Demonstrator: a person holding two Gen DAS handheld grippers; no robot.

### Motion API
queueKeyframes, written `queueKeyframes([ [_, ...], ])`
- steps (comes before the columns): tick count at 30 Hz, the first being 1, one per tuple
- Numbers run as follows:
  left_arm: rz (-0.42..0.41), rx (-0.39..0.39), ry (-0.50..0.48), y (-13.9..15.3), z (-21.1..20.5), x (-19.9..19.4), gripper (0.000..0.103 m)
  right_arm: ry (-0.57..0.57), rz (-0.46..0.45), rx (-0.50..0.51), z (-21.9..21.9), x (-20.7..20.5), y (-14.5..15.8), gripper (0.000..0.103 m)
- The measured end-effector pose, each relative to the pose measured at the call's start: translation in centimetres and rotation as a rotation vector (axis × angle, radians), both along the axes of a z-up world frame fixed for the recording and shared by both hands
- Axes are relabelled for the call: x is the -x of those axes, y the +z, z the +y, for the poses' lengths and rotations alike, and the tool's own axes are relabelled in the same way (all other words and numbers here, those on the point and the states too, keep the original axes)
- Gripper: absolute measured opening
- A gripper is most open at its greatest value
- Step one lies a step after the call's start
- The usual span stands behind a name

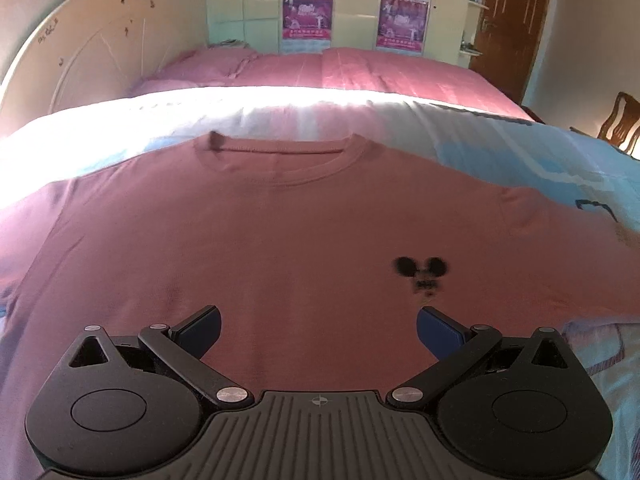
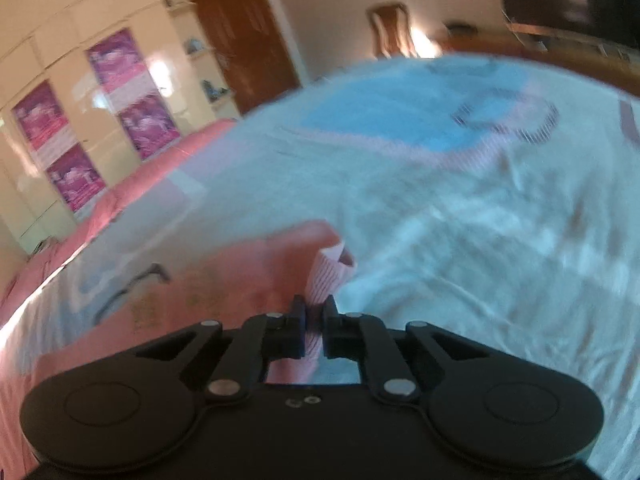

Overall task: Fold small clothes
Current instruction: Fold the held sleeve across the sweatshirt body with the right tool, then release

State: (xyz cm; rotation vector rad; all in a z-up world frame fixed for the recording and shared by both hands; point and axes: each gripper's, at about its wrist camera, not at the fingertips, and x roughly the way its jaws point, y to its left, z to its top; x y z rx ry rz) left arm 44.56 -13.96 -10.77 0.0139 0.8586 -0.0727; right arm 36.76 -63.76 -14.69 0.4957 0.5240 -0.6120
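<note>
A pink long-sleeved top (image 1: 280, 240) lies flat, front up, on the bed, its collar (image 1: 280, 160) away from me and a small black mouse print (image 1: 420, 272) on the chest. My left gripper (image 1: 318, 330) is open and empty just above the top's lower middle. In the right wrist view my right gripper (image 2: 314, 314) is shut on the ribbed cuff (image 2: 326, 276) of the top's sleeve (image 2: 256, 268), which stretches left from the jaws over the sheet. This view is blurred.
The top lies on a light blue and white printed sheet (image 2: 440, 220) over a pink quilt (image 1: 360, 72). A white headboard (image 1: 80, 52) stands at the left, wardrobes with pink posters (image 1: 308, 12) behind, a brown door (image 1: 516, 20) and a wooden chair (image 1: 620, 124) at the right.
</note>
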Motion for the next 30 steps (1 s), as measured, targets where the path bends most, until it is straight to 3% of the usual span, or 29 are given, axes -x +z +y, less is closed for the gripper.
queueKeyframes([
  [4,-0.015,-0.078,0.026,-0.4,3.7,-0.7,0.103,0.101,-0.018,0.076,4.6,-2.0,1.9,0.007],
  [13,-0.018,0.001,-0.006,-1.2,13.1,-1.8,0.103,0.371,-0.022,0.171,20.6,-6.6,4.7,0.007],
  [20,-0.029,0.055,0.001,-1.5,20.1,-1.7,0.102,0.593,0.030,0.214,34.6,-10.2,3.1,0.007],
  [25,-0.030,0.119,-0.006,-1.9,23.1,-1.6,0.102,0.682,0.075,0.247,40.3,-11.4,1.9,0.007],
  [30,-0.042,0.136,0.000,-2.3,24.4,-1.6,0.102,0.784,0.091,0.244,45.2,-10.9,0.8,0.007],
])
